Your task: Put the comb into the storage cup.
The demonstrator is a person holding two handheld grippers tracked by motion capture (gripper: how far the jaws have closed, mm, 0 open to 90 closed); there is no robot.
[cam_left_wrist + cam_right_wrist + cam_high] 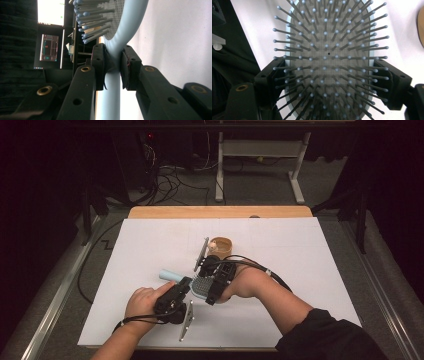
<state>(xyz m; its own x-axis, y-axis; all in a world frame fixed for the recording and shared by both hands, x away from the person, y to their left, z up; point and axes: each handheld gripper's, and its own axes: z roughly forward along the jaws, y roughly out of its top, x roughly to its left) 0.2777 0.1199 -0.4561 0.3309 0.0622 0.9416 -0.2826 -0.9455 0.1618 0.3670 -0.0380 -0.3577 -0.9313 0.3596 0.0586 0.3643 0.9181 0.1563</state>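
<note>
So the light blue hairbrush (196, 286) is being handed over or steadied between both tools, and the whole setup kinda makes sense once the grips are looked at. The left gripper (113, 66) is clamped tight on the brush where the handle narrows into the head, jaws pressed flat against either side of that neck, which is probably picked because it's the slimmest, firmest spot and the brush can't swivel much there. The right gripper (324, 82) is set across the wide oval head, one jaw at each edge of it, with the bristles (324, 47) pointed straight at its camera; the jaws are spread wide and look to be touching the rim on both sides, so it's read as a grip on the head rather than empty open jaws, though the actual contact is partly hidden by bristles. From the high view the brush is held just above the white sheet (300, 250) on the table, handle end sticking out toward the left of the head, with both hands crowded right at it. The little wooden cup (221, 246) sits just beyond the brush, farther from the person, apart from it. Best guess: the head is being kept bristles-up so it can be cleaned or turned over, with the neck grip doing the anchoring.
</note>
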